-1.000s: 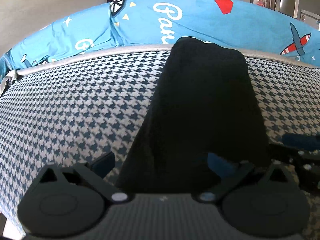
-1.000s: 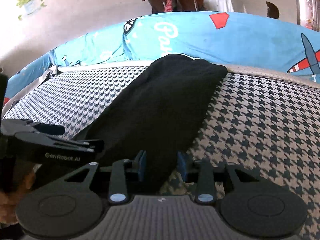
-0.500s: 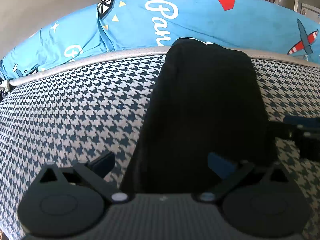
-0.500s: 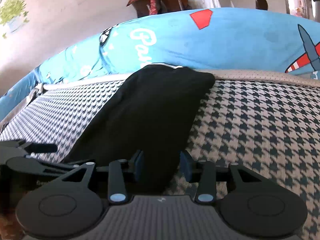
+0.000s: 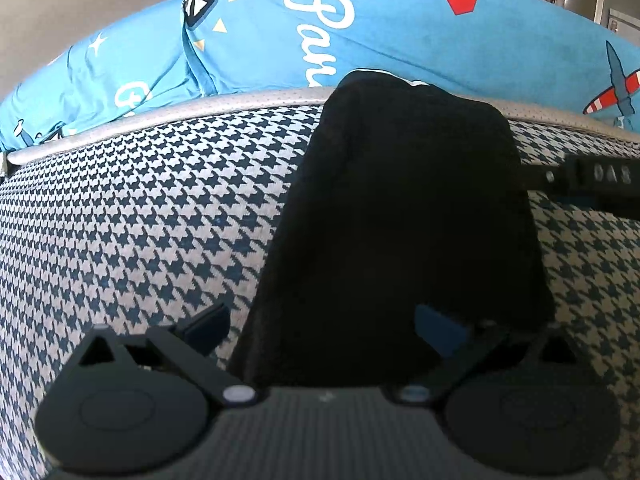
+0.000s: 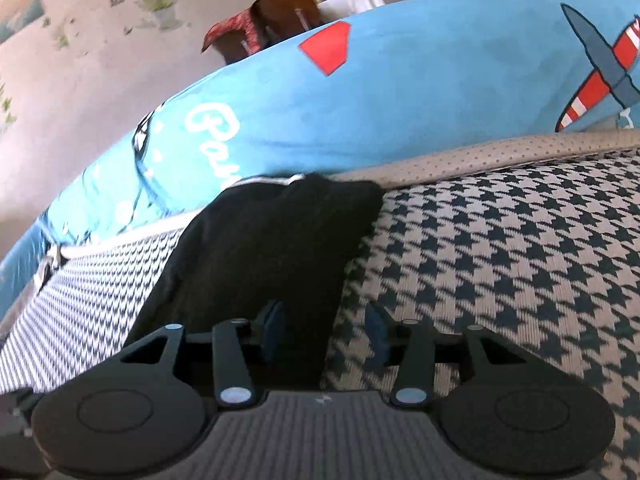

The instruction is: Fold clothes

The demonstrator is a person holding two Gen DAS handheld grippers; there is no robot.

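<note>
A black garment [image 5: 404, 216], folded into a long strip, lies on the houndstooth cushion [image 5: 140, 216] and reaches to its far edge. My left gripper [image 5: 324, 326] is open wide over the strip's near end, and the cloth lies between its blue pads [image 5: 438, 330]. In the right wrist view the garment [image 6: 264, 256] runs up to the left. My right gripper [image 6: 324, 332] is open and straddles the strip's right edge, one pad over the cloth and the other over the cushion. The right gripper [image 5: 596, 182] also shows in the left wrist view, at the strip's right side.
A bright blue printed quilt [image 5: 360, 40] is piled just beyond the cushion's grey piped rim [image 5: 160, 114]. Bare houndstooth cushion [image 6: 520, 260] spreads to the right of the garment. A chair with a red cloth [image 6: 260, 20] stands by the far wall.
My right gripper has moved farther along the strip's right edge toward its far end, and its fingers stand slightly wider apart. The left gripper edged forward and stayed open.
</note>
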